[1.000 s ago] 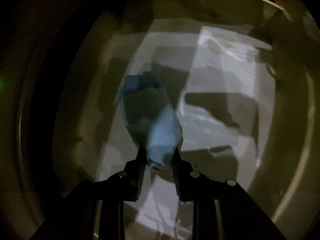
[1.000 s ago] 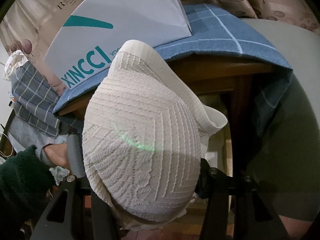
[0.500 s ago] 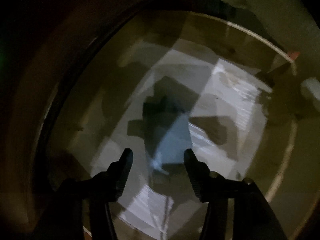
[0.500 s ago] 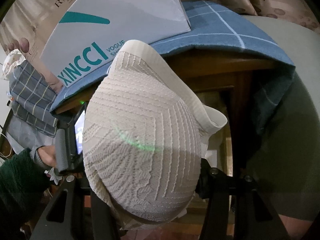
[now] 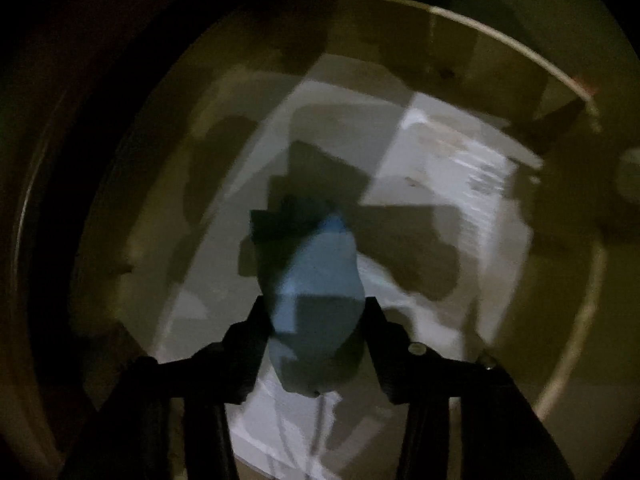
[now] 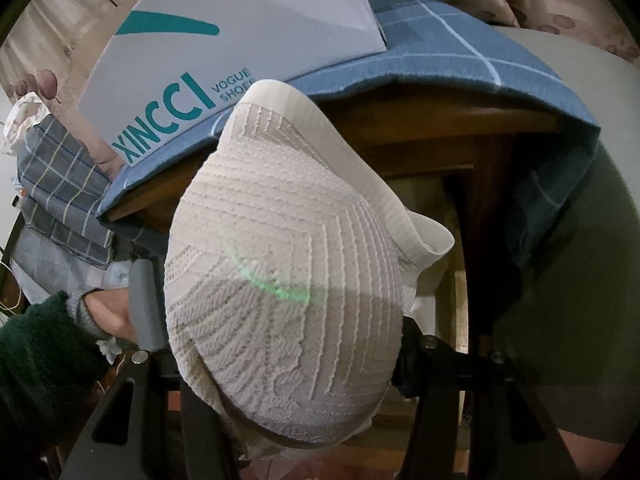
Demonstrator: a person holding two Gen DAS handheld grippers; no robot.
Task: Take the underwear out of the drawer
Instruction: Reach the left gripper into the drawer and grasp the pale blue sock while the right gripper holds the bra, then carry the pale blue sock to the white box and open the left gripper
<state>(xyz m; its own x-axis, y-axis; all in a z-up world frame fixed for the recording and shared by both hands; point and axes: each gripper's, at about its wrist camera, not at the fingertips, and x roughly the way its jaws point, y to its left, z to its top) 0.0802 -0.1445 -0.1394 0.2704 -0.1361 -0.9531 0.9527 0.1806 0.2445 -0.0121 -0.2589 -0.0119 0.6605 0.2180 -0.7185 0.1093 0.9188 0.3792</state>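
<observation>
Underwear, blue bundle (image 5: 320,300) inside dim wooden drawer (image 5: 520,56), between left tool (image 5: 316,320) pads just closing onto it, white knit underwear (image 6: 288,280) clamped in right tool (image 6: 284,364), near tabletop's blue cloth (image 6: 440,52), shoe box (image 6: 240,32) on it.

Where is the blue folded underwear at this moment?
In the left wrist view, the blue underwear sits low in the centre between the left gripper fingers, above the pale drawer bottom.
</observation>
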